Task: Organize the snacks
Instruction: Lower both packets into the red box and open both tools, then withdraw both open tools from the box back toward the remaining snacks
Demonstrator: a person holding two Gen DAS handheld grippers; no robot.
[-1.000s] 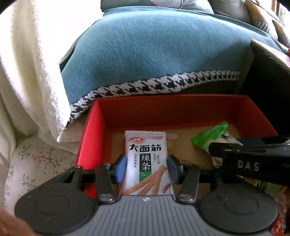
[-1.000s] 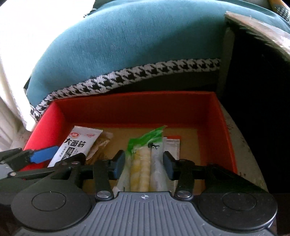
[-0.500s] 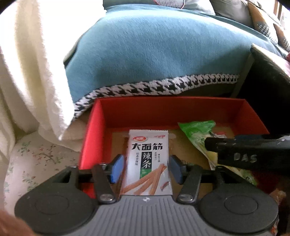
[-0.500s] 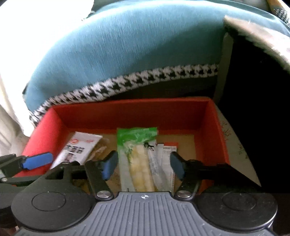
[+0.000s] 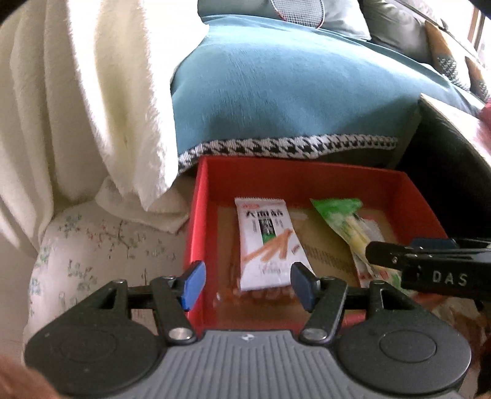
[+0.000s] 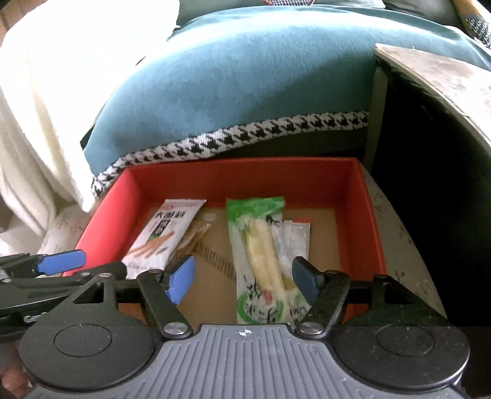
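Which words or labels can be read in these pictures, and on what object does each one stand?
"DAS": on the right gripper, seen from the left wrist.
White packet: large black print, too blurred to read.
Green packet: print too blurred.
Nothing else is legible.

A home living room: a sofa (image 6: 245, 76) under a teal cover with houndstooth trim (image 6: 245, 132) fills the background, a fluffy white blanket (image 5: 76, 107) hangs over a floral-print armrest (image 5: 101, 245), a badminton racket (image 5: 297, 12) lies on the cushions, and patterned pillows (image 5: 445, 58) sit further along.
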